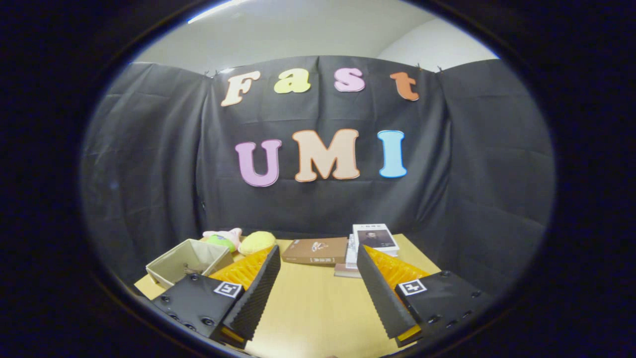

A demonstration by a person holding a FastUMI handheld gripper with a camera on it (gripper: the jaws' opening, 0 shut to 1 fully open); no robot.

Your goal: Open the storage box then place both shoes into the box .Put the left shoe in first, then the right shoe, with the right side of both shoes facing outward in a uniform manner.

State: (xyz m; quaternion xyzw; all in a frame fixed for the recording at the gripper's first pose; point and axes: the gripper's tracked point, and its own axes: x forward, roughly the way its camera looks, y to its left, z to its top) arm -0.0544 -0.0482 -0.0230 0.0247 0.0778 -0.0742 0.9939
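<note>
My gripper (318,266) hangs released, fingers spread wide over bare wooden table (318,308), gripping nothing. Open room between and just ahead of the fingers. Storage box (189,261), lid off, sits at the table's near left edge, beside the left finger. Beyond it, plush toys (241,240). Brown book (315,250) and a stack of books (372,243) line the far edge, against the black cloth wall (477,189).

Table (318,303) with box (189,261), books (315,250)
</note>
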